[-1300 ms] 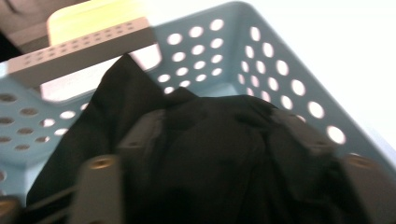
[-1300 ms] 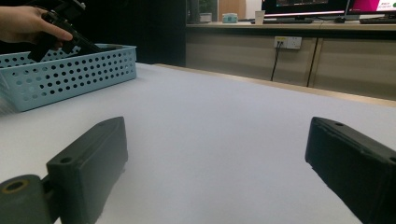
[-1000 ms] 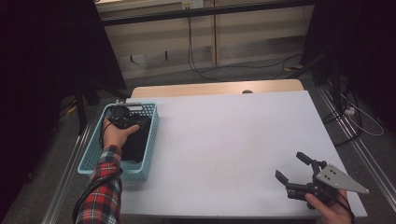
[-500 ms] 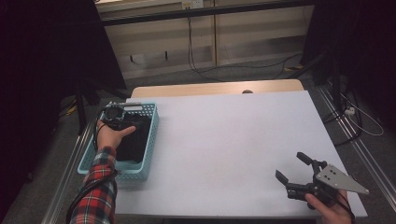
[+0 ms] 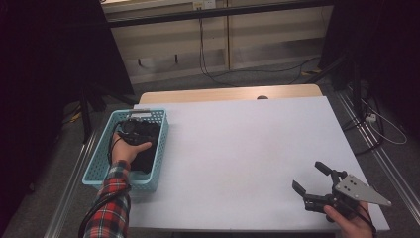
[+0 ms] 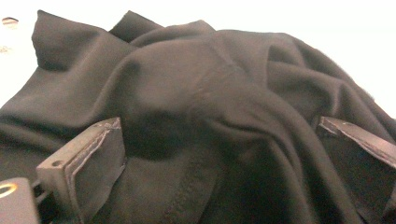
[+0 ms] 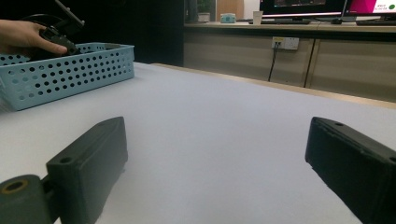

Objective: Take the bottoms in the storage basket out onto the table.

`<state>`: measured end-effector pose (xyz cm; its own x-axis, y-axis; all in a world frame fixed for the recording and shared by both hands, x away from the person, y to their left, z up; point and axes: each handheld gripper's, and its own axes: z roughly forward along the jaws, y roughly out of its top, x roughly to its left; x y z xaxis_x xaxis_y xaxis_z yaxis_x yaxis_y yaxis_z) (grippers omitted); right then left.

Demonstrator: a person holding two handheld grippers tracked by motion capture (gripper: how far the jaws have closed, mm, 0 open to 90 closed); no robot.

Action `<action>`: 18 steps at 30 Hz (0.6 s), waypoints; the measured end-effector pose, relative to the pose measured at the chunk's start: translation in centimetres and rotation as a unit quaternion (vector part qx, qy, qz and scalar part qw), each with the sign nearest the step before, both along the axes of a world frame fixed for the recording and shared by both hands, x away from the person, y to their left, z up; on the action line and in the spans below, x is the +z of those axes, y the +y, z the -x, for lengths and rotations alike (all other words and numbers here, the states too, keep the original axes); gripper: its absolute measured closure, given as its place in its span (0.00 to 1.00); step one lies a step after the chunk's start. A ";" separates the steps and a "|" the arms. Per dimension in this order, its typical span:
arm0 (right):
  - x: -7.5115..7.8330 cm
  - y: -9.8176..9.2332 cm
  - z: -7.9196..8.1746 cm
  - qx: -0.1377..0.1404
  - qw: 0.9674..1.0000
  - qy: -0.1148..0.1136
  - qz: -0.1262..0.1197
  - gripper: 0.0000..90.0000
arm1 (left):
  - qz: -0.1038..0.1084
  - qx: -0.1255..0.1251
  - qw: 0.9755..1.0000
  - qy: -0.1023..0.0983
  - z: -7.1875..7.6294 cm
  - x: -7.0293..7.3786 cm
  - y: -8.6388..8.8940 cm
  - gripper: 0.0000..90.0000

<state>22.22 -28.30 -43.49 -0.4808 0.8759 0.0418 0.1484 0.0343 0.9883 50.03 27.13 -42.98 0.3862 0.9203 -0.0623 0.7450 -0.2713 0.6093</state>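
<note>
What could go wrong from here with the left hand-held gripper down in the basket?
The left hand-held gripper has just been opening, its jaws wide astride bunched black cloth. Closing now may pinch only one fold, so the rest drags. The cloth could also snag on the blue basket rim and tug the light basket along.

Readable text: none in any view.
Monitors [image 7: 322, 7]: bright screens at the back of the room, their content too small and blurred to read.
Basket [image 5: 99, 163]: plain blue plastic, no label visible.
Black cloth [image 6: 201, 107]: no tag or print visible.
</note>
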 end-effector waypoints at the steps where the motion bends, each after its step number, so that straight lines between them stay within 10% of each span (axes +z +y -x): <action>1: 0.0 0.0 0.0 0.001 1.000 0.000 0.000 0.06 | -0.001 0.004 1.000 0.002 -0.1 -0.3 -0.1 0.02; 18: -0.1 0.0 0.0 0.005 1.000 0.004 0.007 0.06 | -0.035 -0.016 0.999 0.014 -0.3 -1.1 -0.3 0.03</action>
<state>22.25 -28.30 -43.56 -0.4885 0.8719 0.0342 0.1567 0.0491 0.9864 50.35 26.86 -44.11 0.4137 0.9103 -0.0103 0.7521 -0.3354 0.5673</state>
